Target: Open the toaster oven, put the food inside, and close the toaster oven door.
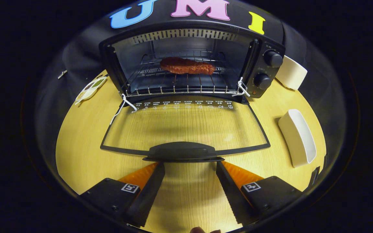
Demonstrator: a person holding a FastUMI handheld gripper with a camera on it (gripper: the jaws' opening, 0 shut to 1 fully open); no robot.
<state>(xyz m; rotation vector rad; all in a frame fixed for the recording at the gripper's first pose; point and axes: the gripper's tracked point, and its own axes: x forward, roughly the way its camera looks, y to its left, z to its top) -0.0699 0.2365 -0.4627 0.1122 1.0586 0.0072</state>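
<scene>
The toaster oven [189,58] stands at the back of a pale wooden table [86,155], a black metal box with its door [186,124] dropped fully open and lying flat toward the gripper. Inside, on a wire rack [176,84] of thin shiny bars, lies the food [187,66]: a long, reddish-brown piece with a rough, grainy surface, set crosswise near the back of the rack. The cavity walls look dark and smooth, and a row of slots runs along the top edge of the opening.

The door is a clear glass pane in a thin black frame, with a dotted border and a row of small white markings near the hinge; the wood grain shows through it. A broad, curved black handle [183,151] sits at the middle of its near edge. White cords are tied at both front corners of the rack.

On the oven's right side are two round black knobs [268,69], one above the other.

The gripper [190,168] has its fingers spread wide apart, holding nothing. The fingertips reach up to the handle, one near each end of it; whether they touch it cannot be told. Bare table shows between them.

To the right of the door lies a long, white, smooth rectangular dish [298,137], with nothing visible inside it. A second white container [291,72] sits beside the oven's right side, its inside hidden. To the left of the oven is a small white divided tray [90,89] holding green and brownish contents too small to make out.
</scene>
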